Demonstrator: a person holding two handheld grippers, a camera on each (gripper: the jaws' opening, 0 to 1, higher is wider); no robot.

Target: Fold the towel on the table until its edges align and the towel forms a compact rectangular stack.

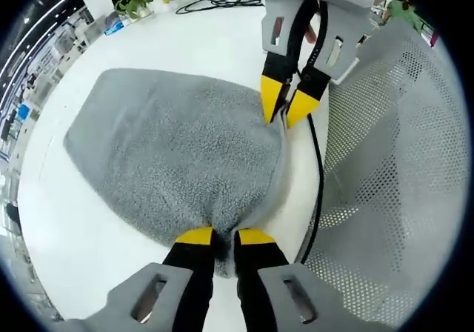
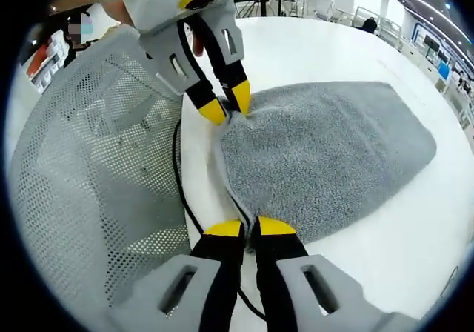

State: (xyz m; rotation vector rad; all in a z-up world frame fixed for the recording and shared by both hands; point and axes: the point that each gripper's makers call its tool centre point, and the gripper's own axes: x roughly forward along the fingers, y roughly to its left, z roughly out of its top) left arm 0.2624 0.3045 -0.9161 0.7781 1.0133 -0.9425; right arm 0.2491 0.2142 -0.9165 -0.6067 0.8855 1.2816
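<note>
Both corners pinched, fold in hand.
Left hand-held gripper (image 1: 224,237) and right hand-held gripper (image 2: 249,227) each clench the towel (image 1: 178,154) edge on the worktop (image 1: 222,43); carry both corners level so edges meet.

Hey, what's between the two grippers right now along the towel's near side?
The towel's folded edge runs between them. In the left gripper view, the left gripper pinches one corner and the right gripper the other; a black cable lies beside that edge.

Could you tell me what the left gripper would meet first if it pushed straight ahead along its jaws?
The grey towel itself: the left gripper is already shut on its near edge, so going on would bunch the cloth across the white table. Depth beyond is unclear.
</note>
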